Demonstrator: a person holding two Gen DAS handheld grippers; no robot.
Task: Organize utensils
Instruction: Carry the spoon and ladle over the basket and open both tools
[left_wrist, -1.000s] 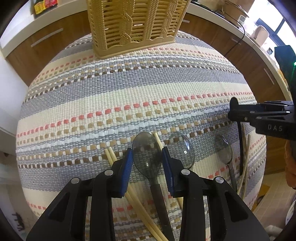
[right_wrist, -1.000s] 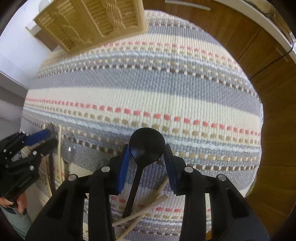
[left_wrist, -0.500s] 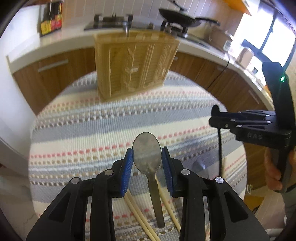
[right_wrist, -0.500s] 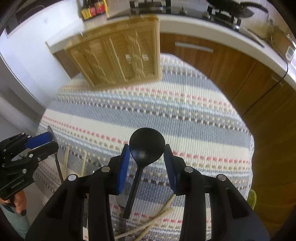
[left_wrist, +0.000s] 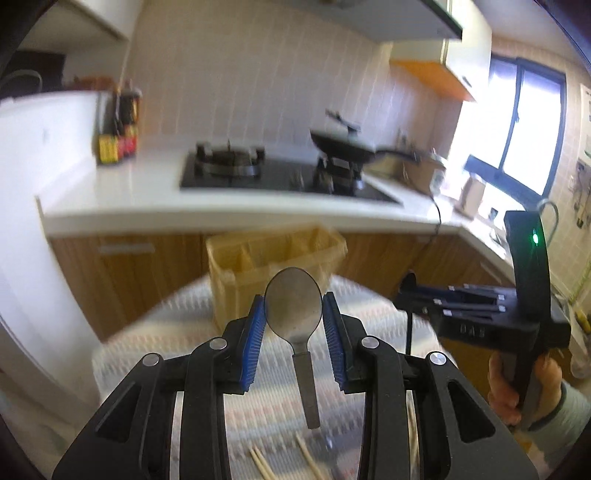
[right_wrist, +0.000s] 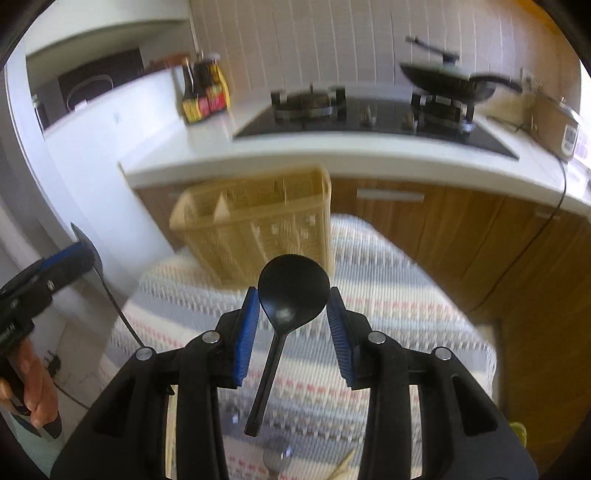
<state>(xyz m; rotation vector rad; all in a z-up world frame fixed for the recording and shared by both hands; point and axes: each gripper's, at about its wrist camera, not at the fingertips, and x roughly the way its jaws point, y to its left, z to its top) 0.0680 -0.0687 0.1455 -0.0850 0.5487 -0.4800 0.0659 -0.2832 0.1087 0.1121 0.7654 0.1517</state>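
Observation:
My left gripper (left_wrist: 294, 312) is shut on the bowl of a metal spoon (left_wrist: 294, 302), whose handle hangs down above the striped mat (left_wrist: 166, 332). My right gripper (right_wrist: 292, 308) is shut on the bowl of a black spoon (right_wrist: 293, 291), handle hanging down too. Both are lifted well above the mat. The yellow slatted utensil basket (left_wrist: 273, 258) (right_wrist: 255, 229) stands at the mat's far edge, just beyond both spoons. In the left wrist view the right gripper (left_wrist: 410, 295) shows at the right, its black spoon edge-on. Chopsticks (left_wrist: 258, 461) lie on the mat below.
Behind the basket runs a white kitchen counter (right_wrist: 332, 155) with a black hob, a pan (right_wrist: 447, 85) and sauce bottles (right_wrist: 203, 92). Wooden cabinet doors (right_wrist: 443, 229) stand below it. Another spoon (right_wrist: 277, 456) and chopsticks lie on the mat under my right gripper. A person's hand (left_wrist: 517, 384) holds the right gripper.
Both grippers have risen from the mat and tipped up toward level, each carrying its spoon. The basket's open top and the counter beyond have come into view.

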